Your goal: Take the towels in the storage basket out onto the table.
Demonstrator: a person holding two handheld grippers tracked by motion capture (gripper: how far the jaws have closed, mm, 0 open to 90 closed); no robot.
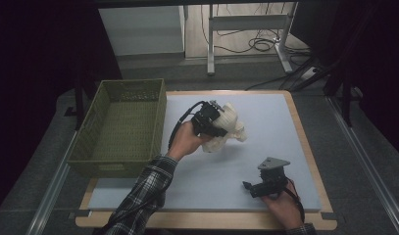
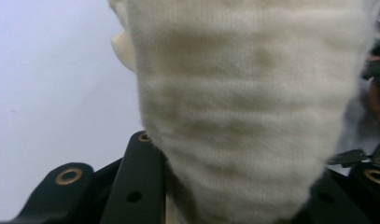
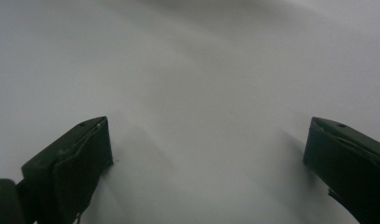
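One cream-white plush toy of soft knitted fabric sits on the pale grey mat that covers the wooden table, a little left of the table's middle and toward the far half. It is clamped in the left gripper, one of two black hand-held grippers in the scene. In the left gripper view the toy bulges between the two black jaws and spreads over both of them, so the jaws are closed on its body; a small rounded limb sticks out at the toy's upper left there. The person's left hand, in a plaid sleeve, reaches in from the near edge to carry that gripper, and one black cable loops from it toward the basket side.

One olive-green woven plastic basket, rectangular, stands at the left of the table, just beside the mat's left edge and near the toy but apart from it.

The right gripper rests low at the near right of the mat, well apart from the toy, held by the right hand and topped by one grey three-cornered plate. In the right gripper view its two jaws stand wide apart over bare mat, with nothing between them.
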